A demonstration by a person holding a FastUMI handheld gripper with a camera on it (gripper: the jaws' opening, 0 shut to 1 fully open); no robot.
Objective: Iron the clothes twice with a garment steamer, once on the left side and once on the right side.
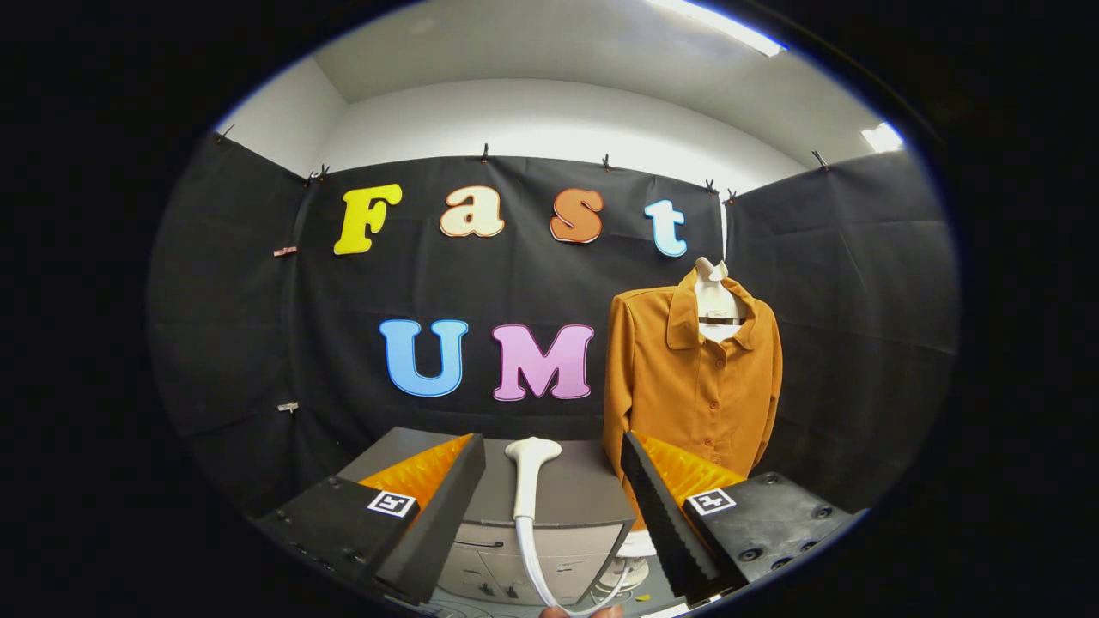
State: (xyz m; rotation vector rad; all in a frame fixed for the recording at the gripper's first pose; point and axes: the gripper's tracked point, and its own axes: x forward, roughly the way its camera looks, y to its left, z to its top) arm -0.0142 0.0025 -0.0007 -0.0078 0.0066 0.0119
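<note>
An orange-brown buttoned shirt hangs on a pale mannequin torso beyond my right finger, in front of the black cloth wall. A white garment steamer head stands upright on a grey cabinet, its handle and hose running down between my fingers. My gripper is open, its fingers wide apart on either side of the steamer handle and not touching it. The steamer's lower hose is partly cut off below.
The grey cabinet has drawers on its front face. A white base stands under the shirt beside the cabinet. A fingertip of a person's hand shows under the hose.
</note>
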